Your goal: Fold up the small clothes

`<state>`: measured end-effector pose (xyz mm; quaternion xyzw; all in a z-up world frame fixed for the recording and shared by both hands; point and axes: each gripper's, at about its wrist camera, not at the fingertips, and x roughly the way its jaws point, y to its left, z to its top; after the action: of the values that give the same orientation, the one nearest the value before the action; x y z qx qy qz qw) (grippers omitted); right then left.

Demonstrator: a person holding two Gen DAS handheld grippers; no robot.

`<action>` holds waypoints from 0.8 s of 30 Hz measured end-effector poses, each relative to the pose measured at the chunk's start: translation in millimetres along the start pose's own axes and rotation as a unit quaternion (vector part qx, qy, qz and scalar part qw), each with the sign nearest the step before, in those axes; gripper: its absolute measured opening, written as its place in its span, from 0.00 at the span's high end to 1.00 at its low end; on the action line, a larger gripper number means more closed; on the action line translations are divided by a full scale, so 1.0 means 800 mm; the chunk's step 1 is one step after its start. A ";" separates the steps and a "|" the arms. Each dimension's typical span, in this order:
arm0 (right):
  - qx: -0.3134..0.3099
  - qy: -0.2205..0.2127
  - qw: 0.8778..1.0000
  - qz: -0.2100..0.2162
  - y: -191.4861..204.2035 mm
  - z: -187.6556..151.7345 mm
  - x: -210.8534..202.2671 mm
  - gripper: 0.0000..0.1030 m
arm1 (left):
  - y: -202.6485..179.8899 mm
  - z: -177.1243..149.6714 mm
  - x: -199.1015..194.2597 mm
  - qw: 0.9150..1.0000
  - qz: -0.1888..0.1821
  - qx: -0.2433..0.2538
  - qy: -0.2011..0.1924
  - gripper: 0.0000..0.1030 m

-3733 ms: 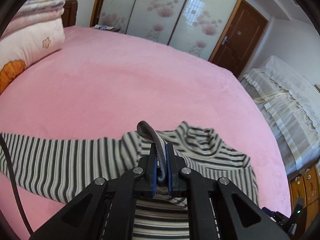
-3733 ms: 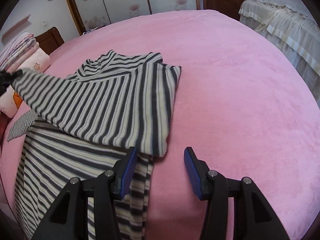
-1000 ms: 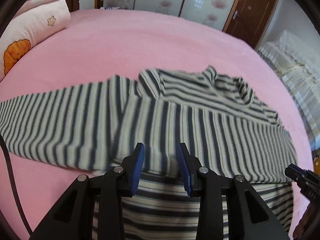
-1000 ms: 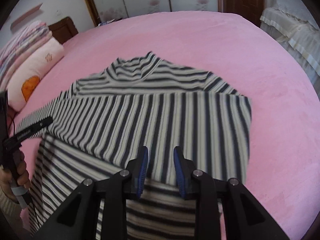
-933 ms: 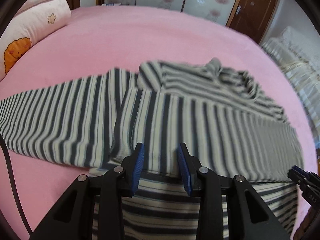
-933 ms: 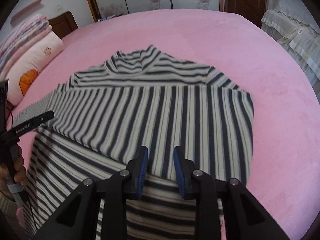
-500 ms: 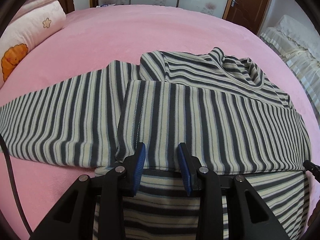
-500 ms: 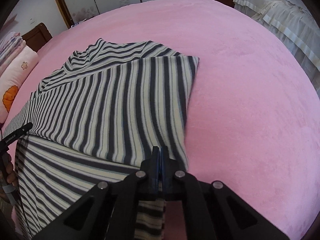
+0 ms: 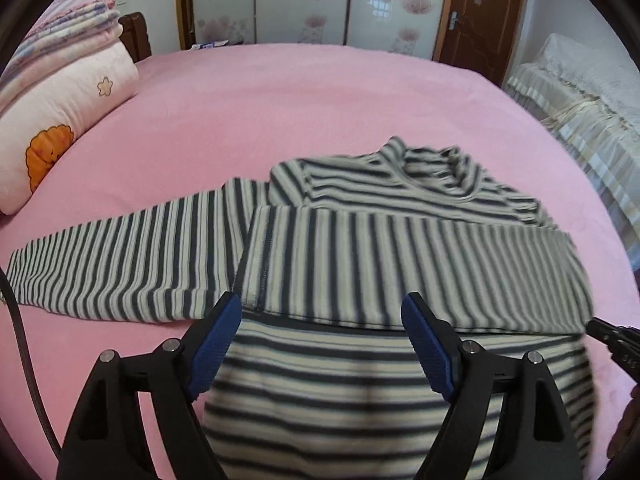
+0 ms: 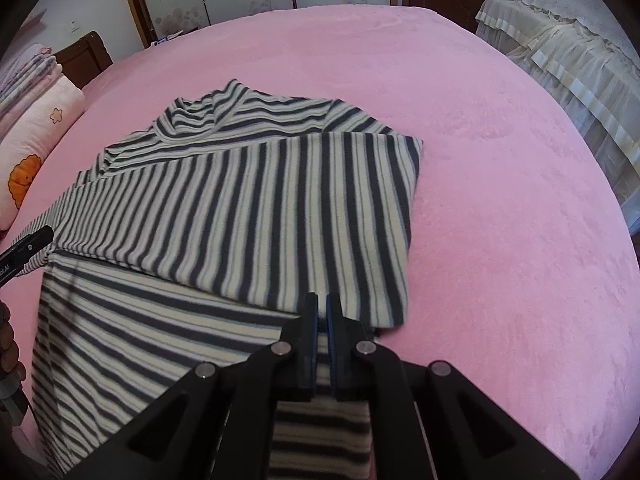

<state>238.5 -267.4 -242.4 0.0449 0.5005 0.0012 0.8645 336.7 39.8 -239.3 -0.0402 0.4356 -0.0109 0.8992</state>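
Our left gripper (image 9: 322,318) is opening, jaws wide, hovering over the shirt (image 9: 360,248), nothing pinched. Our right gripper (image 10: 322,314) is closed over the shirt's right edge; grip on fabric unclear. Shirt lies flat on the bed (image 10: 500,200), collar toward 12, hem toward 6, right sleeve folded across, left sleeve out toward 9.

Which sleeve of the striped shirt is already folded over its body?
The sleeve lying across the striped shirt, vertical stripes over the chest; the other sleeve stretches flat onto the pink blanket.

Pink bed cover (image 9: 320,92), pillow (image 9: 52,128) w/ folded blankets (image 9: 60,36), wardrobe (image 9: 304,0), door (image 9: 480,12).
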 end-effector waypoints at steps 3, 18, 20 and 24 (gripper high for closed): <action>-0.003 -0.007 1.000 0.009 0.008 -0.003 -0.019 0.96 | -0.012 -0.002 -0.032 1.000 -0.017 0.011 -0.003 0.21; -0.062 -0.045 0.994 0.076 0.101 -0.031 -0.122 0.96 | 0.024 -0.027 -0.175 0.999 -0.047 -0.014 0.017 0.21; -0.076 -0.047 0.992 0.088 0.126 -0.031 -0.131 0.96 | 0.048 -0.029 -0.190 0.999 -0.026 -0.015 0.012 0.21; -0.094 -0.050 0.987 0.117 0.177 -0.022 -0.144 0.96 | 0.113 -0.035 -0.222 0.999 0.006 -0.037 -0.002 0.14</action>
<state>171.7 -130.4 -140.3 0.0214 0.4459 0.1470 0.8827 203.1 137.8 -125.2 -0.0704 0.4341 0.0107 0.8981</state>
